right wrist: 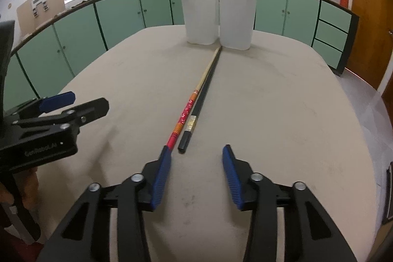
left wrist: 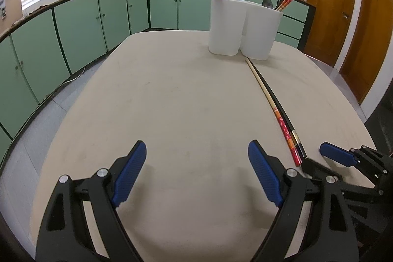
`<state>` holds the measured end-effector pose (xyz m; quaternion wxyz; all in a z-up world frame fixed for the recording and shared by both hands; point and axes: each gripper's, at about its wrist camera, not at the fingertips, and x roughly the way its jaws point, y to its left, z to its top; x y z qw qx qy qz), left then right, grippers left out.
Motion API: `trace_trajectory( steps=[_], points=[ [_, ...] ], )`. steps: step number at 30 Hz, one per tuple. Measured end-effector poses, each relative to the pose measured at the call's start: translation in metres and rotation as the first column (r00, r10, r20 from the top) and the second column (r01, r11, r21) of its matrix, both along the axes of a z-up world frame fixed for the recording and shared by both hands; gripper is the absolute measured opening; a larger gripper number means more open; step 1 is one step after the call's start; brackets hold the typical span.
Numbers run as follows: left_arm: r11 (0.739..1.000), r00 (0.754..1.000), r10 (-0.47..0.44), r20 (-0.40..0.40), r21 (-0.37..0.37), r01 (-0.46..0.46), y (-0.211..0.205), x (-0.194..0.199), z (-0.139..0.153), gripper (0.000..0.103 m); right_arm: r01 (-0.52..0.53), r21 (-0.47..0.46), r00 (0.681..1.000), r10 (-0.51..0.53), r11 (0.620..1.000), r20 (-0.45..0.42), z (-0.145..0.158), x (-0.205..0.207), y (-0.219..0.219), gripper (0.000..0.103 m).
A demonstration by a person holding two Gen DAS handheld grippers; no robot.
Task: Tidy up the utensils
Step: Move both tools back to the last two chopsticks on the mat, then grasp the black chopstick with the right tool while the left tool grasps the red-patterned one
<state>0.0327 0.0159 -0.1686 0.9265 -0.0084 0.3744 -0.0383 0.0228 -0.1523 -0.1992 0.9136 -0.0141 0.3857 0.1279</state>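
Observation:
A white two-compartment utensil holder [left wrist: 242,27] [right wrist: 218,16] stands at the far end of the beige table, with chopsticks and a spoon standing in it. Two chopsticks lie side by side on the table: a red-patterned one [right wrist: 190,107] [left wrist: 282,122] and a black one [right wrist: 200,102] [left wrist: 293,129], tips toward the holder. My right gripper [right wrist: 195,154] is open, just short of their near ends. My left gripper [left wrist: 196,151] is open and empty, to the left of the chopsticks. Each gripper shows in the other's view.
The table [left wrist: 172,90] is rounded, with floor beyond its edges. Green kitchen cabinets [left wrist: 73,23] run along the back and left, with a sink, pot and dishes on the counter. Wooden doors [left wrist: 343,11] stand at the right.

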Motion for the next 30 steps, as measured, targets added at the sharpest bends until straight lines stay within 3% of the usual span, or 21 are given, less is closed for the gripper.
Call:
trace_trajectory(
  steps=[13, 17, 22, 30],
  points=[
    [1.0, 1.0, -0.005, 0.001, 0.002, 0.005, -0.002, -0.002, -0.002, 0.082, 0.072, -0.042, 0.997, -0.072, 0.997, 0.0, 0.0, 0.004, -0.006, 0.029],
    [1.0, 1.0, -0.002, 0.0, -0.004, 0.002, -0.002, -0.001, -0.002, 0.082, 0.109, -0.002, 0.994, -0.109, 0.994, -0.011, 0.002, 0.005, -0.024, 0.029],
    [1.0, 1.0, -0.013, -0.002, 0.002, 0.013, -0.006, -0.002, -0.004, 0.082, 0.079, 0.03, 0.997, -0.079, 0.996, -0.012, -0.001, 0.004, -0.017, 0.029],
    [1.0, 1.0, -0.02, 0.004, 0.004, 0.02, -0.013, -0.002, -0.001, 0.082, 0.077, 0.045, 0.997, -0.077, 0.996, -0.001, -0.002, 0.006, -0.015, 0.006]
  ],
)
